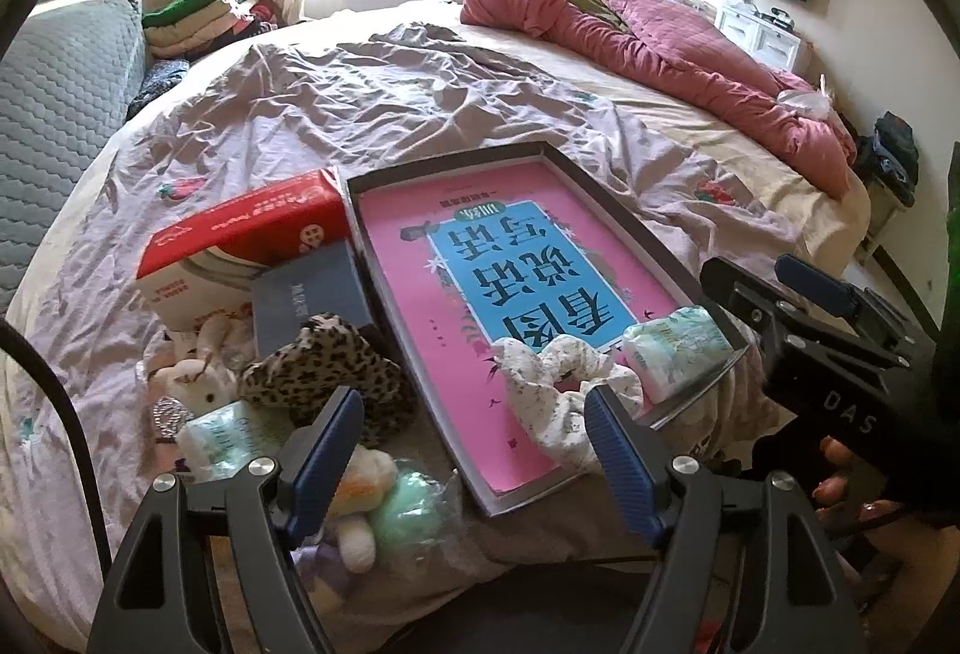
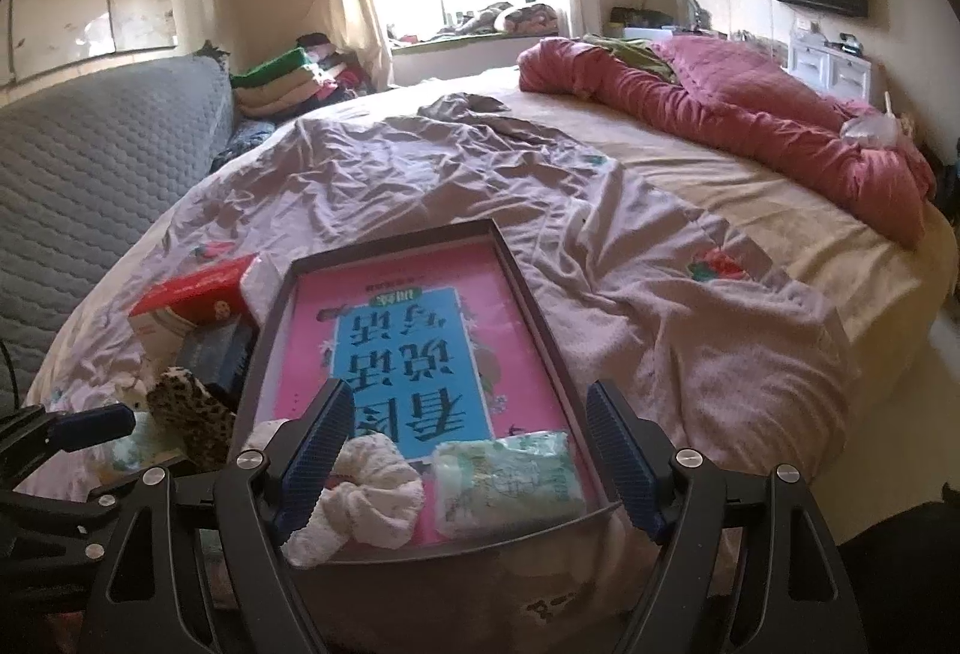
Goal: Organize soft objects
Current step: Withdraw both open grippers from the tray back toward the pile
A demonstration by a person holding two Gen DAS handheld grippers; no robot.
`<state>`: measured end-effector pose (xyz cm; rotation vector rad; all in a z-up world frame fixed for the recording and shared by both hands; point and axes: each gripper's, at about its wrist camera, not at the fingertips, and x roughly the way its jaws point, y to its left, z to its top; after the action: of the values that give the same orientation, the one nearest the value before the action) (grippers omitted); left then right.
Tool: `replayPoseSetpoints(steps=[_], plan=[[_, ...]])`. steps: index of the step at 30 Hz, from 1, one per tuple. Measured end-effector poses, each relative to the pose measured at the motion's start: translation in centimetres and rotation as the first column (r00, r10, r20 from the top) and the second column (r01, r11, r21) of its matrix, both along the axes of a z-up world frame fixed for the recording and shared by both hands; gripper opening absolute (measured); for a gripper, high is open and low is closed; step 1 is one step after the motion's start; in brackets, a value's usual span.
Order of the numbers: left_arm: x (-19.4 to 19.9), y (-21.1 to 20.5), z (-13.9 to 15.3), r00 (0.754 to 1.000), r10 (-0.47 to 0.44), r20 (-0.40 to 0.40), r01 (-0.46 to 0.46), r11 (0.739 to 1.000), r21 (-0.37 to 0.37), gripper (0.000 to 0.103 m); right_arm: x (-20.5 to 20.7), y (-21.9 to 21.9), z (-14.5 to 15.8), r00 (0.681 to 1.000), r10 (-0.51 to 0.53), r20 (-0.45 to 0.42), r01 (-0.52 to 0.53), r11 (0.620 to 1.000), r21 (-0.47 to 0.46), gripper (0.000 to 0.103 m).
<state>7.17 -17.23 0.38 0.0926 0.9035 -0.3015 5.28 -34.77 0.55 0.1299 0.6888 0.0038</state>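
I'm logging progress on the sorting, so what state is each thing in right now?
Shallow grey tray: open, pink book inside.
White floral scrunchie: in the tray, draped over its near rim.
Pale green tissue pack: lying in the tray.
Leopard-print scrunchie: outside the tray, unsorted.
White plush toy: outside the tray, on the bed.
Left gripper: open, empty.
Right gripper: open, empty.

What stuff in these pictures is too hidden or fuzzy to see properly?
- Green round thing, left wrist view: blurred, and partly behind the left gripper, so what it is stays unclear.
- Small print on the pink book in the tray, right wrist view: too small to read.
- White scrunchie, right wrist view: its left part is covered by the right gripper finger.
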Motion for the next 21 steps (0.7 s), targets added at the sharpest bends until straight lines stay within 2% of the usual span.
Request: replayPoseSetpoints(steps=[21], plan=[[-1.1,3.9,2.4,0.999,0.046,0.024,-0.046,0.998,-0.035,0.08,-1.5,3.1,3.0,0.997,0.069,0.029,-0.068,0.997,-0.037,0.081]])
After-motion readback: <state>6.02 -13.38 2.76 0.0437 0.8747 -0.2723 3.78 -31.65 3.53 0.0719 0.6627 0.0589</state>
